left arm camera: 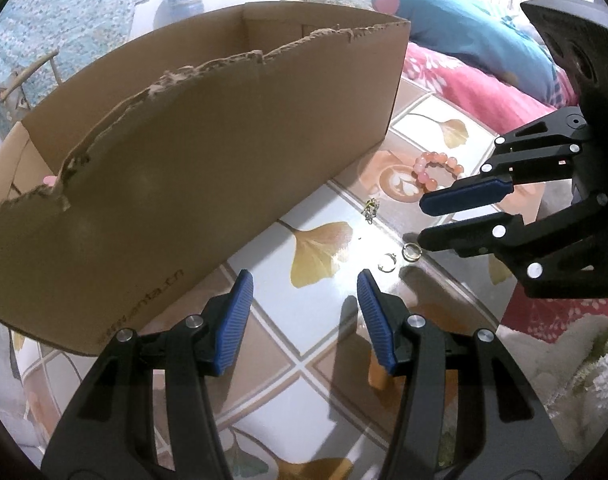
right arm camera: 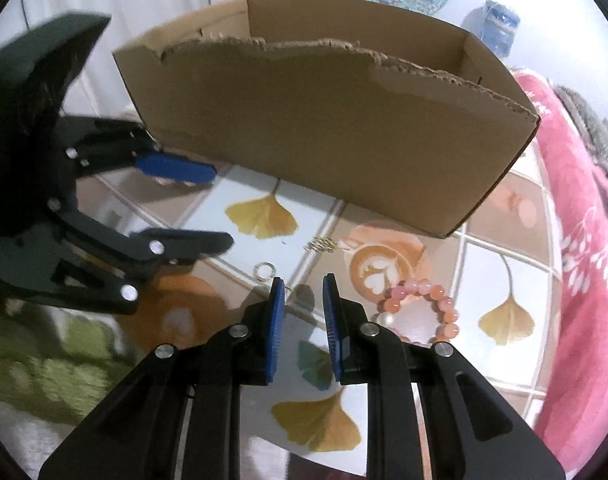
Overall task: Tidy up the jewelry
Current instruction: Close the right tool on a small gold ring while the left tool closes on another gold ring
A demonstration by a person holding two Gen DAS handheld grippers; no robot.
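A torn cardboard box stands on the leaf-patterned tabletop. Beside it lie a pink bead bracelet, a small gold chain piece, a gold ring and a silver ring. My left gripper is open and empty, close to the box's near wall. My right gripper hovers just above the rings. Its jaws stand a narrow gap apart with only tabletop showing between them. The bracelet lies to its right.
A pink floral blanket and a blue pillow lie beyond the table's right edge. A green rug shows below the table's left edge. A blue-lidded jar stands behind the box.
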